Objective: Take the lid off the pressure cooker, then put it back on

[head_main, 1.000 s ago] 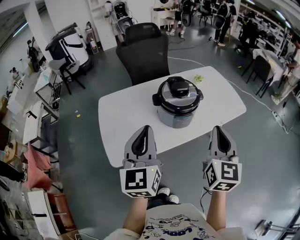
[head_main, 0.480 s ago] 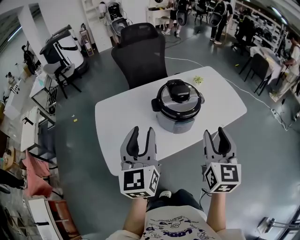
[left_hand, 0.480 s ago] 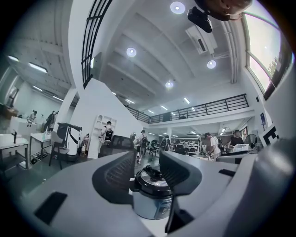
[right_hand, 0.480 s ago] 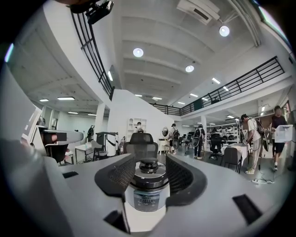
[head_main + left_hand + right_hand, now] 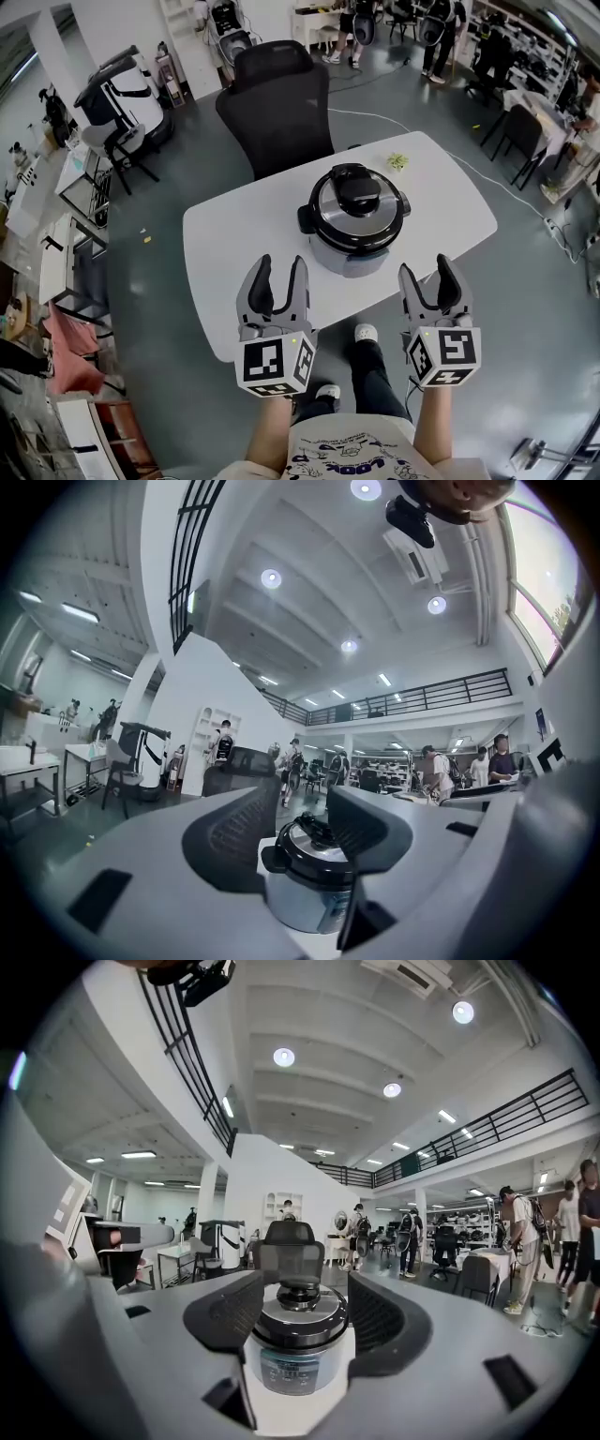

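Left gripper (image 5: 280,265) and right gripper (image 5: 428,270) are hovering side by side at the near edge of the white table (image 5: 234,246). Both sets of jaws are opening, with nothing between the pads. The pressure cooker (image 5: 354,230) is sitting ahead of the tips, between the two lines of reach, with its lid (image 5: 354,199) on. Bare tabletop is lying open in front of the left jaws. A black chair (image 5: 277,103) is standing beyond the far edge.

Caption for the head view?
Empty left tool and right tool, jaws opening, short of the lidded cooker on the table.
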Available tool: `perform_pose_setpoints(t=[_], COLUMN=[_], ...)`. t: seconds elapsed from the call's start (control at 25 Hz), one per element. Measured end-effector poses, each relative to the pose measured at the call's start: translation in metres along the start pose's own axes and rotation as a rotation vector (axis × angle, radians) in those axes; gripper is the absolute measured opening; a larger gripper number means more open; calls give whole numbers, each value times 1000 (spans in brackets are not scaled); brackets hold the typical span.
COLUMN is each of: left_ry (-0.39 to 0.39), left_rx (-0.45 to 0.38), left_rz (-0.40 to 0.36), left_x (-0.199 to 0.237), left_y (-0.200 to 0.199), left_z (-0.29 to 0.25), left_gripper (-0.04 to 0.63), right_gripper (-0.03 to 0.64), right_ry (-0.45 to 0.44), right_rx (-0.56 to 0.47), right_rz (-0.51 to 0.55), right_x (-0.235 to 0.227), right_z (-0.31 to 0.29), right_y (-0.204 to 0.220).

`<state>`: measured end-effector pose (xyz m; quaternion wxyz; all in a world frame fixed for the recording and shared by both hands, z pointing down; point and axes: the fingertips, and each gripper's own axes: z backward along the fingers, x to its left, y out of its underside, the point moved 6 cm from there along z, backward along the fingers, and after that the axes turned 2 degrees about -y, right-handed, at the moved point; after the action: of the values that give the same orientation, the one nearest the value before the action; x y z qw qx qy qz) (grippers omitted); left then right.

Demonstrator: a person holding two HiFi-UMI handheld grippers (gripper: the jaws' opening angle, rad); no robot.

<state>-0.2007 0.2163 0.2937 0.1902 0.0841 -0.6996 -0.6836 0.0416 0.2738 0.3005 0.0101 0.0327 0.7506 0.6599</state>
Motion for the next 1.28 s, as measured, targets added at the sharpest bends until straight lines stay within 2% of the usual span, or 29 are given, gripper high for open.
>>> perform_pose_setpoints(t=[0.2, 0.52, 0.8, 0.96, 1.16, 1.28], left_ry=[-39, -120, -222, -286, -347, -370], left_rx=[3, 11, 51, 74, 103, 129], left_rz=[8, 10, 20, 27, 87, 151], left_x=[-4, -16, -20, -16, -9, 1], left_y=[7, 15, 15, 22, 32, 52], left_z=[-42, -128, -189, -213, -225, -228], left_gripper=[199, 199, 199, 199, 199, 199], right_gripper=[282, 310, 345, 351, 354, 367], right_ry=[-45, -176, -382, -533, -713, -816], right_rx=[4, 16, 84, 129, 174, 214], right_rz=[11, 33, 89, 104, 157, 191], right_x=[-29, -86, -112, -114, -109, -100], right_z=[-45, -139, -222, -260, -288, -303], right_y=[-2, -13, -25, -23, -23, -13])
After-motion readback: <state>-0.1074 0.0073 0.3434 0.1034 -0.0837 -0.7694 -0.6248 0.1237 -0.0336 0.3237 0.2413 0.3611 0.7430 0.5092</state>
